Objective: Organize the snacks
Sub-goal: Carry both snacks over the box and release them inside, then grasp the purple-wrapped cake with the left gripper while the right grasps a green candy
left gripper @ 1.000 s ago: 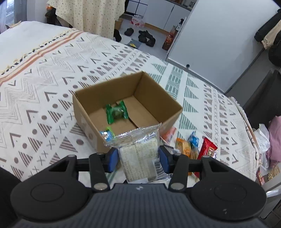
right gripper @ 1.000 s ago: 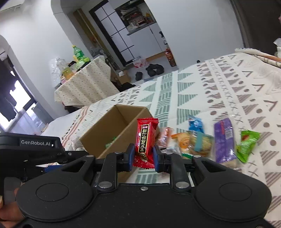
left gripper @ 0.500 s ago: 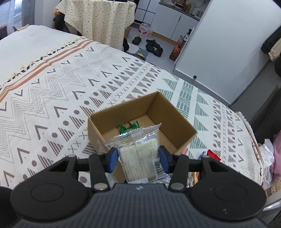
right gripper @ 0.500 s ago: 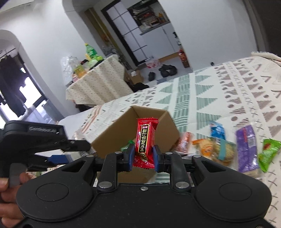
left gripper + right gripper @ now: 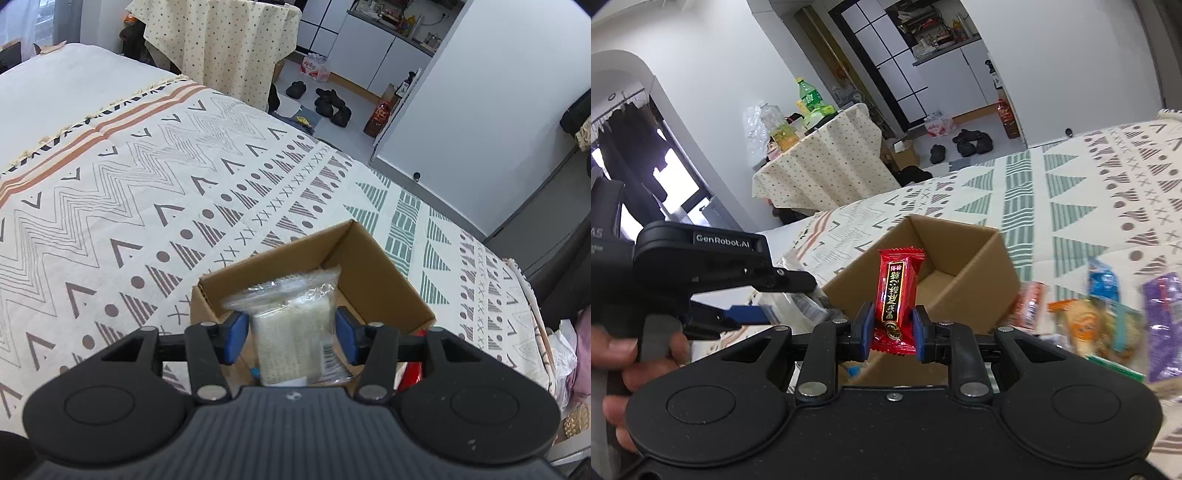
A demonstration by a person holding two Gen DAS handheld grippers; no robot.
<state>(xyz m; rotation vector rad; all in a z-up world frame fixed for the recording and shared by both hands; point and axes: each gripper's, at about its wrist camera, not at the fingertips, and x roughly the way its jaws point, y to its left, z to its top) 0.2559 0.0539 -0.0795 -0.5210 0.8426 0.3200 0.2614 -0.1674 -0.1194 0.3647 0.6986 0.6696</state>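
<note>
bedroom with a patterned bedspread (image 5: 155, 192) across the bed, and an open cardboard box (image 5: 384, 280) sitting on it, flaps up, seen from both wrist views. the left tool (image 5: 288, 330) hangs over the near part of the box with a clear-wrapped cracker pack (image 5: 291, 332) standing between its blue pads; its jaws have just been opening, a gap shows on the left side of the pack and the right pad is at best brushing it, so the pack looks released and about to drop. the right tool (image 5: 888, 328) is clamped on a red candy bar (image 5: 895, 295), held upright just in front of the box's near wall, not yet over the opening. more loose snacks (image 5: 1108, 317) lie on the bedspread to the right of the box, blurred.

judging from this, the step in hand is dropping both snacks into the box. to do it well, the left tool should open fully while staying above the box interior, so the wide pack falls flat inside rather than catching the near rim. the right tool should wait until the left one clears, then carry the bar forward past the near wall before letting go, since the two tools are close together and could knock each other or tip the light box.
</note>
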